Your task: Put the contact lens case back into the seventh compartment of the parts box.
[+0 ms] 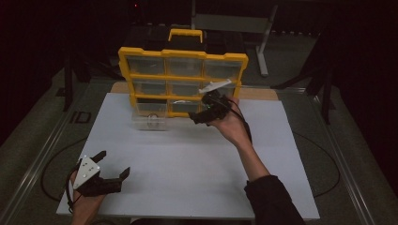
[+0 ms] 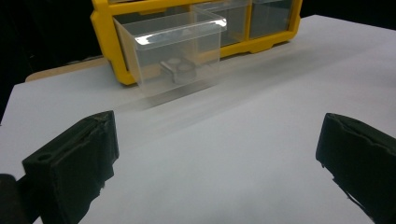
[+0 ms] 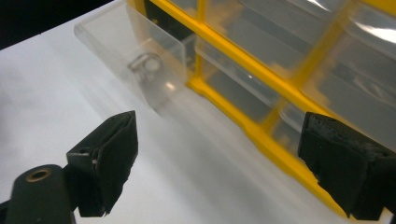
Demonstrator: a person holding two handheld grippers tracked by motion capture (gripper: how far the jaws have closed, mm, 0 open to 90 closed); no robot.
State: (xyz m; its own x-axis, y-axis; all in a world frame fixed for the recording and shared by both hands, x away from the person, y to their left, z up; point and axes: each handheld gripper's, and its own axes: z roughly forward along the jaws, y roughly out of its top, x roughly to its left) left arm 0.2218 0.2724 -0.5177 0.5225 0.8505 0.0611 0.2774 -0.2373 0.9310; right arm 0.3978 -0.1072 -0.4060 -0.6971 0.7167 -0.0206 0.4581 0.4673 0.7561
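Right gripper, jaws wide and empty, hovers before the yellow cabinet; left gripper idles released. A careless swing could knock the pulled-out drawer loose.

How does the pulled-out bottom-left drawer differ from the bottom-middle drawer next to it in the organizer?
The pulled-out drawer juts from the yellow organizer over the white table; the bottom-middle drawer sits flush in its slot. The pulled-out drawer shows a small grey part inside; what the bottom-middle drawer holds I cannot tell. Its top is exposed; the other's is covered by the frame. Both are clear plastic.
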